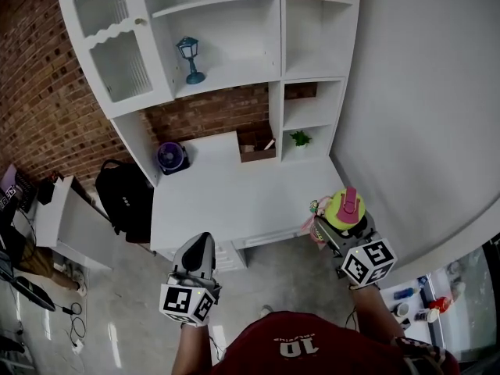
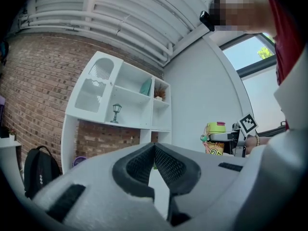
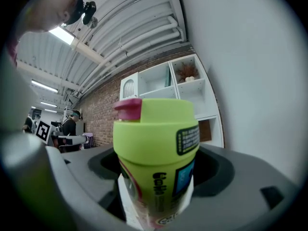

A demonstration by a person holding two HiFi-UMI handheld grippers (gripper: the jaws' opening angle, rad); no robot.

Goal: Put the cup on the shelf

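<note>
**Red shirt lowest in frame, two grippers ahead, cup held at the right**

Head view: the right gripper is held out over the front right corner of the white tabletop. Its jaws are clamped on the cup, which stands upright between them. The left gripper sits lower and to the left, over the tabletop's front edge and well apart from the cup. The white shelf rises at the back of the tabletop. A blue lantern stands at the left of one wide compartment, with bare board beside it. A small plant sits in a narrow right-hand cubby. A curved white wall runs just to the cup's right. A black backpack sits left of the tabletop.

Left gripper view: the ribbed jaws are pressed together at their tips with nothing between them. The cup shows off to the right, in front of the wall.

Right gripper view: the cup fills the middle, pinched low on its body by both jaws. It has a lime-green lid with a pink flip tab. A dark printed label sits on the lid's side, and below it are black lettering and a blue patch. The shelf's open compartments show behind it.
</note>
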